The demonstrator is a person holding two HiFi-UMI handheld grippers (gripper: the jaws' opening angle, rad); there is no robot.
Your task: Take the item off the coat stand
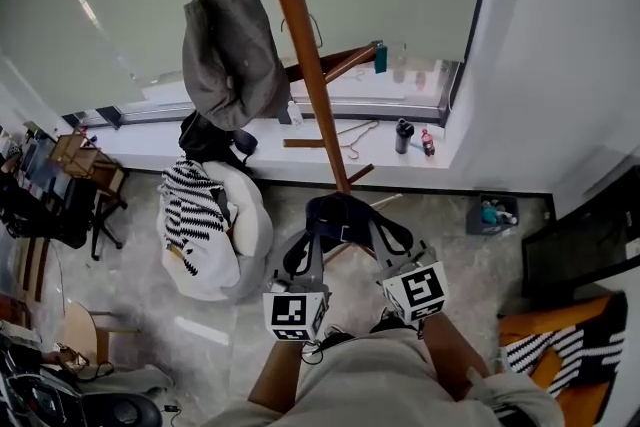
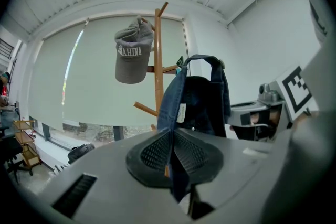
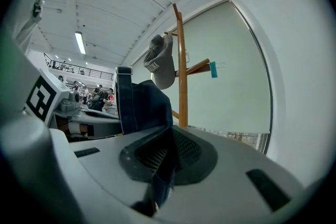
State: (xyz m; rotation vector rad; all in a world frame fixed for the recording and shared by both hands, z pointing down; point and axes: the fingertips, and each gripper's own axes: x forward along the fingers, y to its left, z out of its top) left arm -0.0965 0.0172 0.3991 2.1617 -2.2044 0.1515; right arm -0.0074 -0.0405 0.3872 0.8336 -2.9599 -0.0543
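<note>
A dark blue denim item (image 1: 345, 218) hangs between my two grippers, just in front of the wooden coat stand (image 1: 300, 35) and off its pegs. My left gripper (image 1: 303, 260) is shut on the item's left edge, with the denim (image 2: 181, 102) pinched between its pads (image 2: 157, 152). My right gripper (image 1: 385, 245) is shut on the other edge, and the denim (image 3: 142, 105) rises from its closed jaws. A grey cap (image 1: 235, 45) hangs from a top peg of the stand; it also shows in the left gripper view (image 2: 131, 57) and the right gripper view (image 3: 160, 63).
A white beanbag (image 1: 245, 225) with a striped cloth (image 1: 190, 210) sits left of the stand's foot. The window sill (image 1: 300, 155) carries a black bag (image 1: 205, 140), a hanger (image 1: 355, 137) and bottles (image 1: 405, 135). An orange chair (image 1: 560, 335) stands at the lower right.
</note>
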